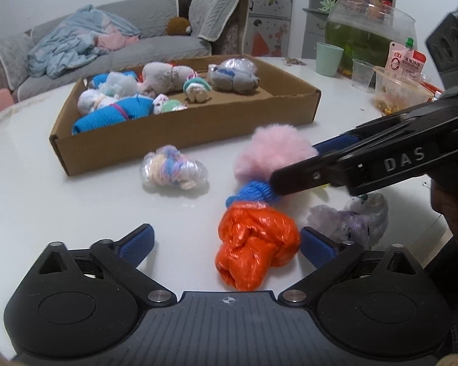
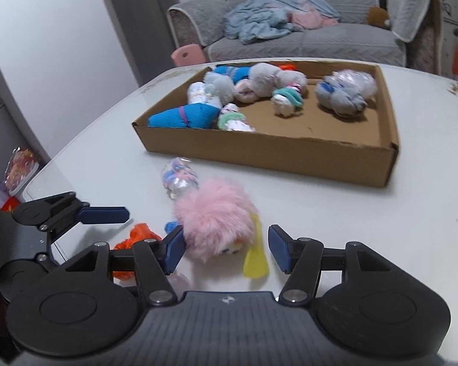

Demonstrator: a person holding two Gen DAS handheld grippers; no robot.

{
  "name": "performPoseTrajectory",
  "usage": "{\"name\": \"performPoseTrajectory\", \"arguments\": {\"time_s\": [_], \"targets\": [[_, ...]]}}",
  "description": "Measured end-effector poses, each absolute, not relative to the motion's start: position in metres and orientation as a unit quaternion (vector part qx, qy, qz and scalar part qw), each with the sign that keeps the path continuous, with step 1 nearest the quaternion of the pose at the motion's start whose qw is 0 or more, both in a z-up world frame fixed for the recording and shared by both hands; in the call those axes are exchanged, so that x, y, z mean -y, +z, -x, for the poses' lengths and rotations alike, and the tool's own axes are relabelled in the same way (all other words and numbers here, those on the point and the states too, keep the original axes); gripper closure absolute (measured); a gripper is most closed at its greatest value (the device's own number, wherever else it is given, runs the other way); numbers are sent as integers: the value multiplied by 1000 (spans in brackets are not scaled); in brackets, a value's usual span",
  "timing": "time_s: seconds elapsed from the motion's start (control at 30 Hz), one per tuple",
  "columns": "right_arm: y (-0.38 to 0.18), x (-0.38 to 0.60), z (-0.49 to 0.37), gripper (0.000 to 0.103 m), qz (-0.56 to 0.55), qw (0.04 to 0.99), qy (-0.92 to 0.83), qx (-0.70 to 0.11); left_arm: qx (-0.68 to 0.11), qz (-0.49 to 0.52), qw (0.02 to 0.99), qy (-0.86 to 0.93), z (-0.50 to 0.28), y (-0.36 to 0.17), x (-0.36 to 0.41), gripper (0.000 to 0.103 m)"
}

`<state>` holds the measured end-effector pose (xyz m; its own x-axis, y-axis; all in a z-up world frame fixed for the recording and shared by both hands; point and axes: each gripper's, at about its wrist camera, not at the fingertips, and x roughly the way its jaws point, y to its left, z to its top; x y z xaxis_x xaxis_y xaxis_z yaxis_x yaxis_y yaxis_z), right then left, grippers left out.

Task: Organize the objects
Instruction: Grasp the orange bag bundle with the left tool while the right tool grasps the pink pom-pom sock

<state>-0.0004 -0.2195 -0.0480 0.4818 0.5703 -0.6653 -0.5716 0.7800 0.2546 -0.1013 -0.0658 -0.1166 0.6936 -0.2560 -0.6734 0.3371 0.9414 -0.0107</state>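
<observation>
both sets of jaws stand apart with nothing clamped: the left gripper (image 1: 226, 245) is spread wide around the near end of the orange bundle (image 1: 256, 245), its blue ribbed pads short of contact on the left side and only just beside the wrap on the right; the right gripper (image 2: 226, 250) is part-open, straddling the pink fluffy bundle (image 2: 216, 222), the left pad at the fur's edge, the right pad clear of it. no earlier view is given, so only this stance is described. step in hand, as judged: the approach to a two-handed pick-up, each tool lined up on one loose item on the white table (image 1: 61, 201), with the cardboard tray (image 1: 180, 131) beyond as the likely destination, since it already holds a row of similar rolled bundles. the next move calls for lowering a little and closing each pair across the widest soft part, then lifting over the tray's front wall to a bare patch of its floor at the right. materials: the orange item is a crinkled, glossy film wrap, lumpy and knotted, likely to slip and crackle; a blue knitted roll (image 1: 253, 192) lies between it and the pink one, touching both. the pink item is long-piled plush, rounded, compressible, with a flat yellow piece (image 2: 255, 257) beside it. a pastel bundle in clear film (image 1: 175, 170) lies nearer the tray, and a pale lilac wrapped bundle (image 1: 354, 216) at the right. the tray is plain brown corrugated board, shallow, straight-walled.
</observation>
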Motion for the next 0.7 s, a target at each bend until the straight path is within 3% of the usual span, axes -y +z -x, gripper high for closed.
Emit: {"name": "performPoseTrajectory", "arguments": {"time_s": [0.13, 0.17, 0.2, 0.33, 0.7], "targets": [[-50, 212, -5, 49, 14, 862, 335, -380, -342, -73, 920, -176, 105, -116, 67, 33], [-51, 211, -5, 52, 13, 862, 337, -379, -339, -72, 920, -184, 107, -115, 67, 45], [-52, 212, -6, 60, 10, 860, 341, -380, -336, -75, 920, -185, 109, -115, 68, 50], [-50, 216, -5, 70, -2, 860, 346, -374, -329, -81, 921, -191, 113, -115, 67, 52], [-21, 247, -7, 71, -20, 881, 325, -344, -323, -74, 927, -177, 105, -91, 47, 53]]}}
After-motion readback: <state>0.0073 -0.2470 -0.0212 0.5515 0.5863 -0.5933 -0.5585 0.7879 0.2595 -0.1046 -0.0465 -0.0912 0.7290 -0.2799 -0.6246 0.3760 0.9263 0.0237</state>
